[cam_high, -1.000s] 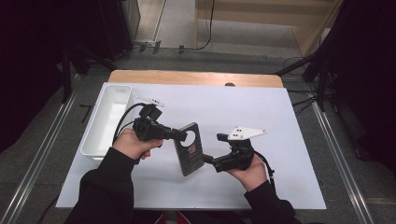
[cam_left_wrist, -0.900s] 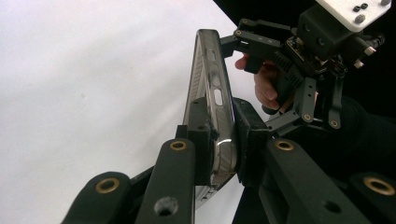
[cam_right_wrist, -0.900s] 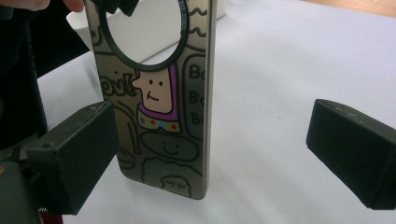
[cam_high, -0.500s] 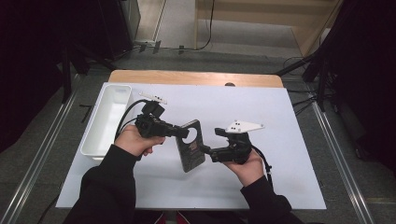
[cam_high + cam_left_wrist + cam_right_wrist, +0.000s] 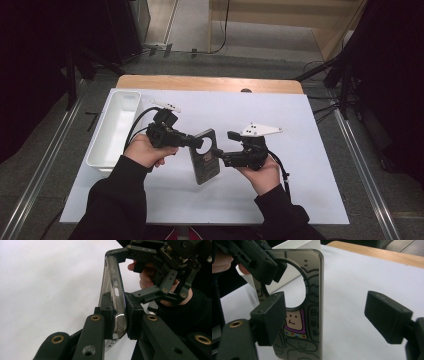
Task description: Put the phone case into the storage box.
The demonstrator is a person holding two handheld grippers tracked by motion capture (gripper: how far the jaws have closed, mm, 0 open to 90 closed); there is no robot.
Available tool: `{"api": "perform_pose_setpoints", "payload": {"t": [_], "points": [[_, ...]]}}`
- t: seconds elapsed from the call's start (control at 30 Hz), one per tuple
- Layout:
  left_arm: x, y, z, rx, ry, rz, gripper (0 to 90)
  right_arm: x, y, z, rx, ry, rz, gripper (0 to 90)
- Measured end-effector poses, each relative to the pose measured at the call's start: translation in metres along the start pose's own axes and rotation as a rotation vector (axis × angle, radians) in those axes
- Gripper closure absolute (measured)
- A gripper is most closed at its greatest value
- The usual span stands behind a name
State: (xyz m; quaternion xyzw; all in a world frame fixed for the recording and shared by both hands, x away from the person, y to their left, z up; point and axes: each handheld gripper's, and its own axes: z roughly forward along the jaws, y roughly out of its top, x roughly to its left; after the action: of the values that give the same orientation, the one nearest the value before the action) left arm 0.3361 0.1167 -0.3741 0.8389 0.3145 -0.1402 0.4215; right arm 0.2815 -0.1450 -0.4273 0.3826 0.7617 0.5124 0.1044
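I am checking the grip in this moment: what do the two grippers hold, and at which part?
The left gripper clamps the phone case across its thin side edge near one end. The right gripper holds nothing; its jaws, just closing, straddle the case without pinching it.

Phone case: dark grey back printed with outlined cartoon figures, one with a cream face on purple; silver edge. Fingers: black, brass-coloured pivots. Tray: white. Table is covered in white, wood-coloured at the far edge. Sleeves: black.
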Motion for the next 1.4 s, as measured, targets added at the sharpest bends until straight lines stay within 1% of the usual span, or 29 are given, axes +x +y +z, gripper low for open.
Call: {"api": "perform_pose_setpoints", "payload": {"t": [0.1,0.17,0.4,0.47,0.57,0.63,0.7,0.8,0.87,0.97,1.13,1.27,1.4], "points": [[-0.001,0.000,0.000,-0.004,0.000,-0.001,78.9,0.000,0.002,0.001,0.000,-0.001,0.007,19.9],[-0.001,0.000,0.000,-0.005,0.002,0.002,78.9,0.000,0.003,0.002,0.000,0.002,0.003,21.1],[-0.003,0.001,0.000,-0.007,0.001,0.002,78.9,0.002,0.006,0.007,0.004,0.006,0.002,29.0],[-0.003,0.001,0.000,-0.007,-0.001,0.005,78.9,0.003,0.007,0.008,0.006,0.010,0.010,30.7],[-0.004,0.001,0.000,-0.007,-0.001,0.007,78.9,0.004,0.008,0.010,0.004,0.012,0.005,33.2],[-0.004,0.001,0.000,-0.006,-0.002,0.008,78.9,0.004,0.008,0.011,0.006,0.006,0.001,34.9],[-0.005,0.001,0.000,-0.007,-0.003,0.008,78.9,0.004,0.008,0.013,0.007,0.008,0.006,36.6],[-0.006,0.001,0.001,-0.006,-0.004,0.010,78.9,0.005,0.008,0.014,0.009,0.013,0.001,39.6],[-0.006,0.001,0.001,-0.007,-0.004,0.010,78.9,0.006,0.009,0.014,0.004,0.008,0.006,41.9],[-0.006,0.001,0.002,-0.007,-0.004,0.012,78.8,0.006,0.009,0.015,0.001,0.013,0.012,46.0],[-0.007,0.001,0.002,-0.007,-0.004,0.016,78.9,0.007,0.009,0.016,-0.003,0.013,0.002,54.6],[-0.007,0.001,0.002,-0.013,0.000,0.020,78.8,0.008,0.010,0.016,0.000,0.009,-0.003,59.1],[-0.008,0.001,0.003,-0.015,-0.001,0.023,78.8,0.008,0.010,0.016,-0.002,0.011,0.004,62.6]]}}
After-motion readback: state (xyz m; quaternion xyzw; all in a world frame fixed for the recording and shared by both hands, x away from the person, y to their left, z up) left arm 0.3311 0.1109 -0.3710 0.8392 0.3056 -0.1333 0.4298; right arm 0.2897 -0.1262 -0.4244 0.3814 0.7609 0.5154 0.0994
